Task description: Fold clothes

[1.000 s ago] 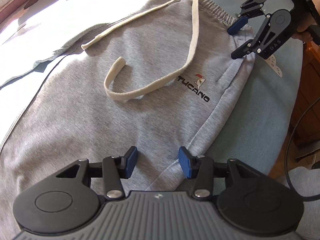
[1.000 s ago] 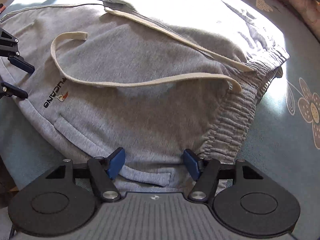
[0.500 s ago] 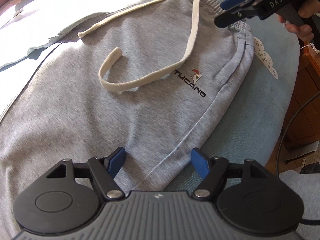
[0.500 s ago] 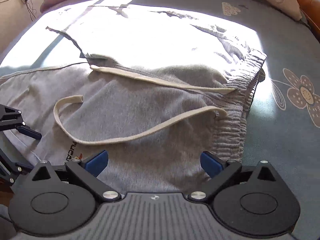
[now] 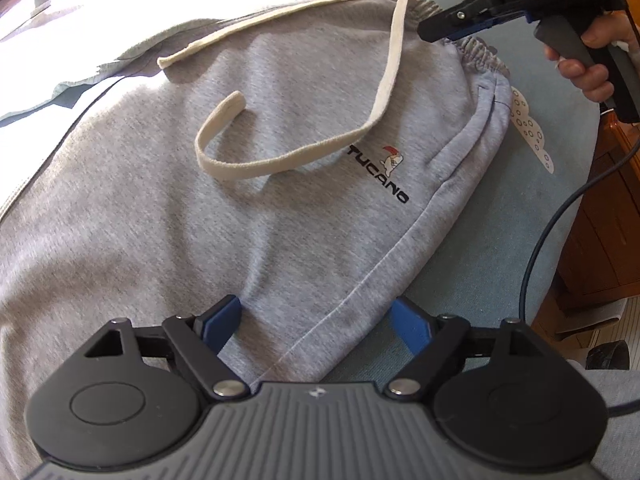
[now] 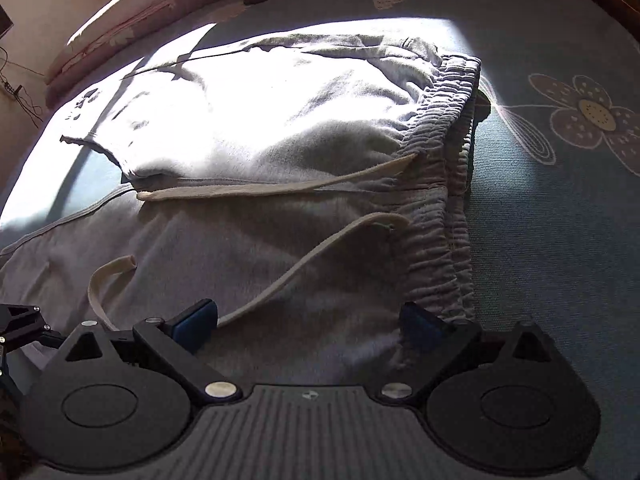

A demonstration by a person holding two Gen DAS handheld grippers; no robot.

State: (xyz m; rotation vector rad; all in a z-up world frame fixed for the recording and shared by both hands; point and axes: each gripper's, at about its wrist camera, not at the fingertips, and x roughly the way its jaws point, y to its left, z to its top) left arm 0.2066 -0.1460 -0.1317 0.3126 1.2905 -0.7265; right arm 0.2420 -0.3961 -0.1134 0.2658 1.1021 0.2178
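Grey sweatpants (image 5: 280, 220) with a black logo (image 5: 380, 176) lie flat on the bed, their cream drawstring (image 5: 380, 92) looped loosely on top. My left gripper (image 5: 316, 316) hovers over the side seam; its jaws are opening and the pads press nothing. Seen from the side at the elastic waistband, my right gripper (image 5: 460, 26) is held by a person's hand (image 5: 592, 64). In the right wrist view the right gripper (image 6: 308, 320) straddles the sweatpants (image 6: 280, 240) near the waistband (image 6: 440, 220). Its jaws are wide and closing slightly, with cloth below them ungripped.
A blue bedspread (image 6: 560, 260) with flower prints lies under the pants. A wooden cabinet (image 5: 608, 220) and a dark cable (image 5: 552, 232) are off the bed's right edge. A pink-patterned pillow (image 6: 140, 20) lines the far side.
Both grippers' jaws have spread wider. The right gripper rolled, lifted off the waistband corner and now faces along the waistband. The left gripper stayed over the side seam.
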